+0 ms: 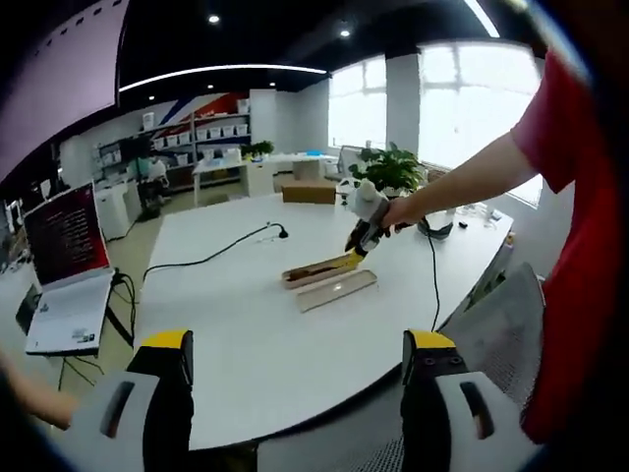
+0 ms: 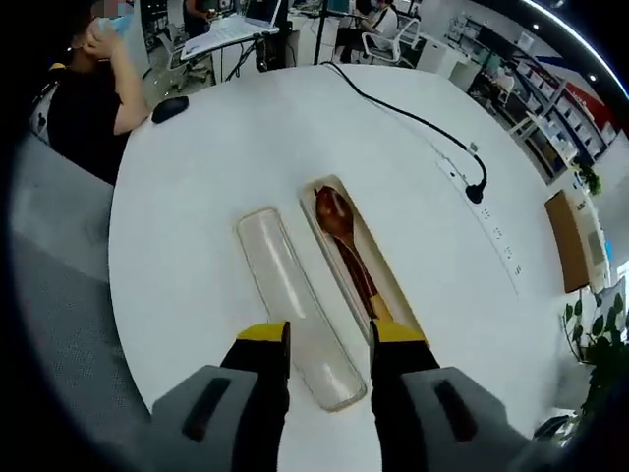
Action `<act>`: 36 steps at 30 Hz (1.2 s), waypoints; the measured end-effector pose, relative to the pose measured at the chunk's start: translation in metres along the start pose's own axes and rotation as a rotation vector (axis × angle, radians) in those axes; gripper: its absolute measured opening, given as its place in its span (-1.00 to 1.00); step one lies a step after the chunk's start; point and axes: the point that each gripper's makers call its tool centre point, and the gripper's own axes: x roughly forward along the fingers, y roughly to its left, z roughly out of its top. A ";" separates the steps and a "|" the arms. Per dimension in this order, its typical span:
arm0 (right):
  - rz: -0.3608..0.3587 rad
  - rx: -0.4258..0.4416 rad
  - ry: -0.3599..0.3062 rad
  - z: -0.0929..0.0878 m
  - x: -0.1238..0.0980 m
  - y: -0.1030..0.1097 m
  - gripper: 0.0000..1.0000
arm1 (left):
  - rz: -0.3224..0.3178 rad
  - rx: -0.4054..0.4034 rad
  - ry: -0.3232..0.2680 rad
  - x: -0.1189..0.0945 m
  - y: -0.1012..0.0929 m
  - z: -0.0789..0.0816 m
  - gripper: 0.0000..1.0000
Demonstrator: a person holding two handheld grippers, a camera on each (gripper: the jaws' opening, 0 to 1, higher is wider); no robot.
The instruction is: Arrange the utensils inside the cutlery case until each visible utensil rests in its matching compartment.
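On the white worktop (image 2: 197, 197), the open cutlery case (image 2: 362, 264) holds a wooden spoon (image 2: 344, 236), bowl at the far end, and the clear lid (image 2: 295, 305) lies just beside it. The right gripper (image 2: 327, 339) hovers over their near ends, jaws parted with nothing between them. The left gripper (image 1: 297, 346) hangs well back from the case, jaws wide and empty.

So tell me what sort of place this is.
Probably an open-plan office or lab: a large round white table, a laptop on a side desk, storage shelves along the far wall, and a person seated at a desk nearby.
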 end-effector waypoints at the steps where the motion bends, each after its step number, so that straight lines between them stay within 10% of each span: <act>1: -0.004 0.008 -0.013 0.002 -0.004 0.004 -0.31 | -0.013 0.004 0.000 0.001 -0.001 0.000 0.77; 10: -0.076 0.036 -0.115 0.013 -0.035 0.045 -0.20 | -0.093 0.059 0.016 0.012 -0.001 -0.004 0.76; 22: -0.145 0.175 -0.172 -0.003 -0.065 0.048 0.02 | -0.213 0.026 -0.067 0.032 0.000 0.007 0.84; 36: -0.228 0.222 -0.171 -0.024 -0.087 0.059 -0.06 | -0.335 0.104 0.013 0.115 -0.011 -0.014 0.66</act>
